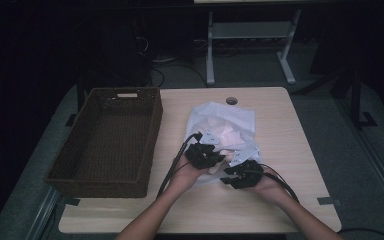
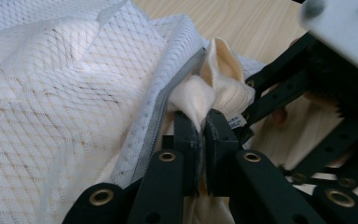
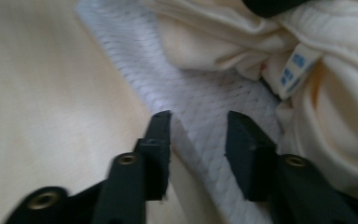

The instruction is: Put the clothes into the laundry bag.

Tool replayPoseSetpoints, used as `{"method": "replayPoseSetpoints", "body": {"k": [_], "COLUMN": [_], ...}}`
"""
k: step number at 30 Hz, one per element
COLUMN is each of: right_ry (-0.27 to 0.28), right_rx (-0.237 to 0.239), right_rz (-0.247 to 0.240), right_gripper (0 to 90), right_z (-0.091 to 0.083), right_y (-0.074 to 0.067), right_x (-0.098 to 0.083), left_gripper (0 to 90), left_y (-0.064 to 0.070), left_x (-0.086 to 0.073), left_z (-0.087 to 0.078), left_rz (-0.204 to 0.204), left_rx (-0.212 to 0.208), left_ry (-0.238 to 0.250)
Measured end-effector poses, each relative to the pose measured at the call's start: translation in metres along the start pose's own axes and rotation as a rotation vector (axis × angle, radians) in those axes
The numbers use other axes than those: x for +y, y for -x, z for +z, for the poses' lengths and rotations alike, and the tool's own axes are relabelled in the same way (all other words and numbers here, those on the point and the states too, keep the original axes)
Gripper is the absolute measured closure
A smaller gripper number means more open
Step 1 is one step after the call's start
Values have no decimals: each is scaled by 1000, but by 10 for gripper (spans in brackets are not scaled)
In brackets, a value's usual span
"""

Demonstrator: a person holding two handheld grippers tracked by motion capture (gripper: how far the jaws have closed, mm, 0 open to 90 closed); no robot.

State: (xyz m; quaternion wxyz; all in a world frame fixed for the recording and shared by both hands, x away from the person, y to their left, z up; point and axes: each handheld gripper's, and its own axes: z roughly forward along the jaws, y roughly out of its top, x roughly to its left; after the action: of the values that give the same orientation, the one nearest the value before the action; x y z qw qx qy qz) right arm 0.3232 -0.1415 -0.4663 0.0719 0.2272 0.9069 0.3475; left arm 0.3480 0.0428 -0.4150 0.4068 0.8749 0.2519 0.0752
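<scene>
Pale worktop [image 1: 290, 150]: soft, light cream garment [image 2: 200, 100] pinched by left gripper [image 2: 200, 135] beside the mesh bag [image 2: 51, 93]; right gripper [image 3: 198, 126] fingers gape over bag edge.

Basket [image 1: 105, 142] left of mesh bag [image 1: 220, 120]

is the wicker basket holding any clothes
No, the brown wicker basket stands bare inside in the high view; the cream garment lies in the mesh bag.
</scene>
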Motion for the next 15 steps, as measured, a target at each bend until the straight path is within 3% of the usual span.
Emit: {"method": "replayPoseSetpoints", "body": {"k": [5,7,9,13,15], "right_ry": [23,23,15,1,-4], "right_rx": [-44,-39,-45,-29,-23], "right_rz": [20,26,0,-1,-5], "right_gripper": [892,900,900,900,900], "right_z": [1,0,-1,-4,-5], "right_y": [3,4,1,2,1], "right_x": [-3,-3,-3,-4,-4], "left_gripper": [847,847,847,847,848], "left_y": [1,2,4,6,6], "left_x": [-2,-4,-6,-8,-8], "left_z": [3,8,13,25,29], "left_rz": [5,9,26,76,81], "left_rx": [5,8,15,73,95], "left_ry": [-11,-25,-45,-81,-86]}}
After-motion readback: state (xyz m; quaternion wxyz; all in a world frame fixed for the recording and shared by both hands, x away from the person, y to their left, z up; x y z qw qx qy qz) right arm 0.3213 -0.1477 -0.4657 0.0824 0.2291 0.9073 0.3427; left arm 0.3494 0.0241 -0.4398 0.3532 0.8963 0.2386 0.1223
